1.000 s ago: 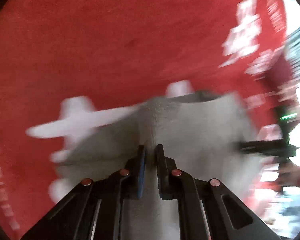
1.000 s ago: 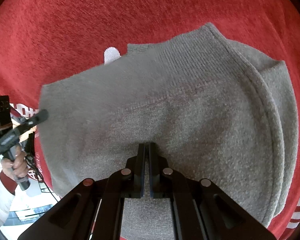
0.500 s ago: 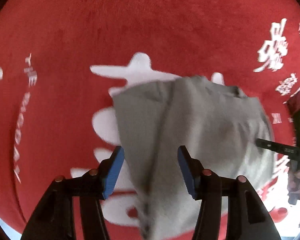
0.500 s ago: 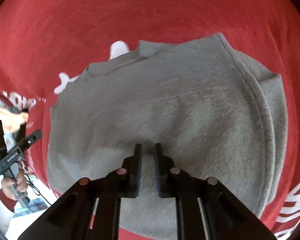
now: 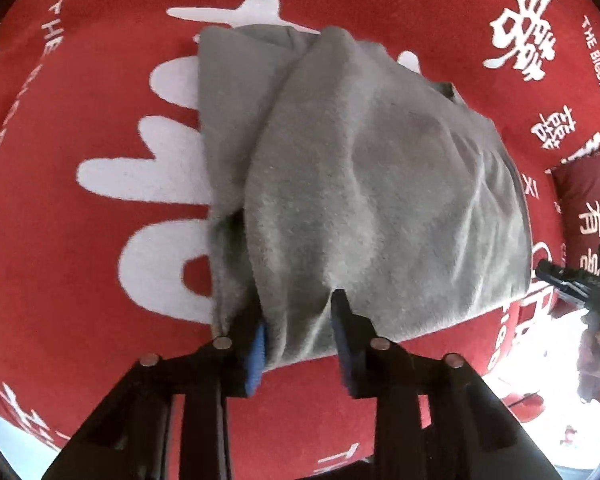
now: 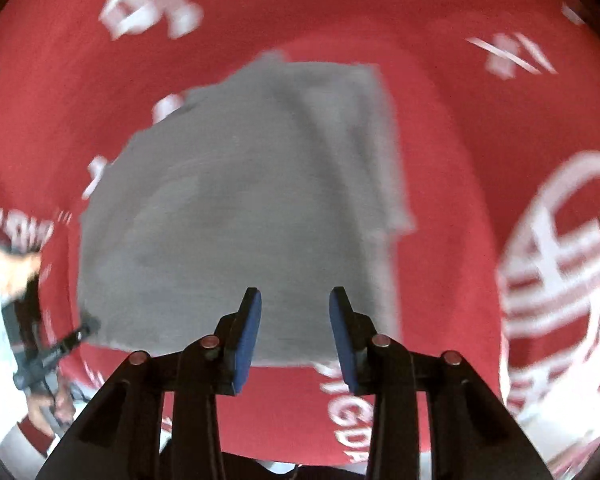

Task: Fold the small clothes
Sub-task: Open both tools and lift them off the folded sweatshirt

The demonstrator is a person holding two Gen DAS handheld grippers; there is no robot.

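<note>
Grey garment (image 5: 372,184) lying folded on the red cloth with white lettering (image 5: 80,240), which covers whatever carries it; no bare counter on show. Seen from the left wrist: an under layer peeking out along the garment's left side, a thicker upper layer doubled over it, its near hem bunched and puckered between the jaws of the left gripper (image 5: 300,328). Jaws apart there, blue pads either side of the hem, perhaps brushing it but not clamped. Further right in that view, the right gripper (image 5: 568,280) at the garment's right edge, close to the cloth's edge. From the right wrist, blurred with motion: right gripper (image 6: 296,328) with jaws apart too, nothing between the pads, hovering over the near edge of the garment (image 6: 244,208), left gripper (image 6: 48,356) at its far left corner. Judged from this: one fold laid and let go, tidying or a further fold in hand. Next move likely needing a fresh pinch on the near hem, both layers together, kept low so the loose upper flap does not slide off the lower one.
</note>
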